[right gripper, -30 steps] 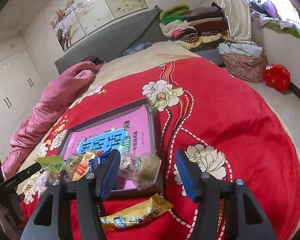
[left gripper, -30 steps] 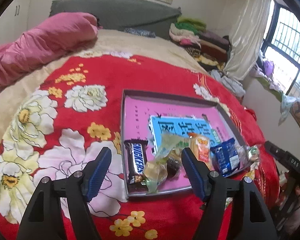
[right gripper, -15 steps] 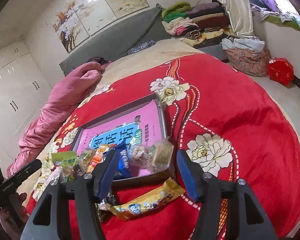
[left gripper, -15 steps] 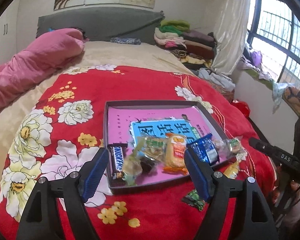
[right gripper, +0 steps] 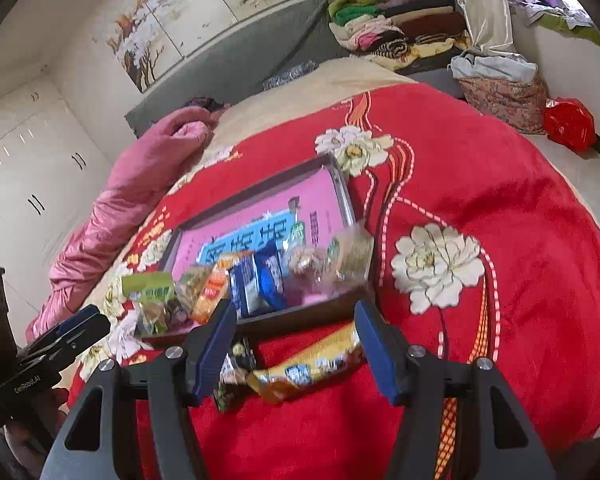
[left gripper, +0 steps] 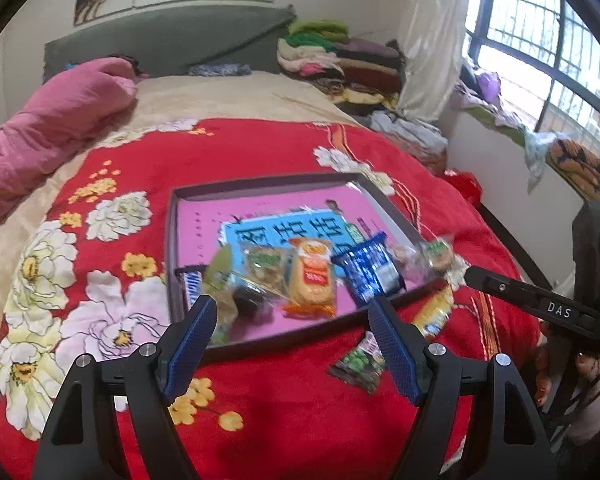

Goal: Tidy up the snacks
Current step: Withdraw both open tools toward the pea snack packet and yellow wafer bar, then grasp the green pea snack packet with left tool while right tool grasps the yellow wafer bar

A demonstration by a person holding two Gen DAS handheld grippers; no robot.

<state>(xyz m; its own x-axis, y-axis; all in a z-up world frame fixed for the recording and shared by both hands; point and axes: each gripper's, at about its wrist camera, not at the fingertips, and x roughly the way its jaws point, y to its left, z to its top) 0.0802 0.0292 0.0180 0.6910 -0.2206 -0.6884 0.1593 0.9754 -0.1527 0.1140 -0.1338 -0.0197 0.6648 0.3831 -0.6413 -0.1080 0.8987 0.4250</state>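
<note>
A dark tray with a pink book inside lies on the red flowered blanket. Along its near edge sit several snacks: a Snickers bar, an orange packet, a blue packet and a clear-wrapped cake. My left gripper hovers open before that edge, holding nothing. A yellow packet and a dark green packet lie on the blanket outside the tray. My right gripper stands open above them, its fingers either side of the yellow packet and apart from it.
A rolled pink quilt lies along the bed's left side. Folded clothes are stacked at the head, right of the grey headboard. The bed drops off at the right toward the floor, a red bag and the window.
Both grippers drew back from the tray, so it looks smaller and farther. The yellow and green packets on the blanket came into view. The left jaws widened slightly.
</note>
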